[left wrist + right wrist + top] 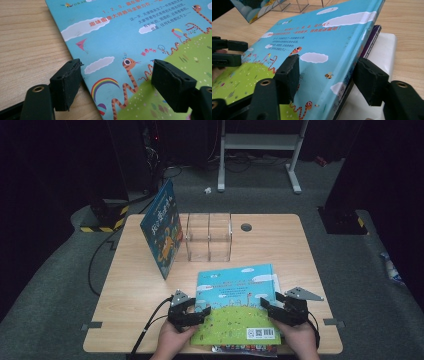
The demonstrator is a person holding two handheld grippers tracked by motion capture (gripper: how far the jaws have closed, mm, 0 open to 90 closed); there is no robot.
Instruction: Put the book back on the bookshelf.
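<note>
A picture book (pixel 235 300) with a blue sky and green hill cover lies at the table's front, on top of other books. My left gripper (pixel 202 314) is at its left edge. In the left gripper view, the jaws (pixel 116 75) stand wide, one pad on the table side and the other over the cover (pixel 130 37). My right gripper (pixel 270 309) is at the book's right edge. In the right gripper view, its jaws (pixel 327 72) straddle the spine, one pad over the cover (pixel 317 37), the other beside the spine. I see no firm pinch.
A second picture book (pixel 162 230) leans upright against a clear acrylic holder (pixel 209 237) at the table's middle back. A purple book (pixel 372 37) and a white one (pixel 384 55) lie under the held edge. Farther off in the right gripper view is the left gripper (pixel 227 53). Bare wood (pixel 280 245) surrounds the books.
</note>
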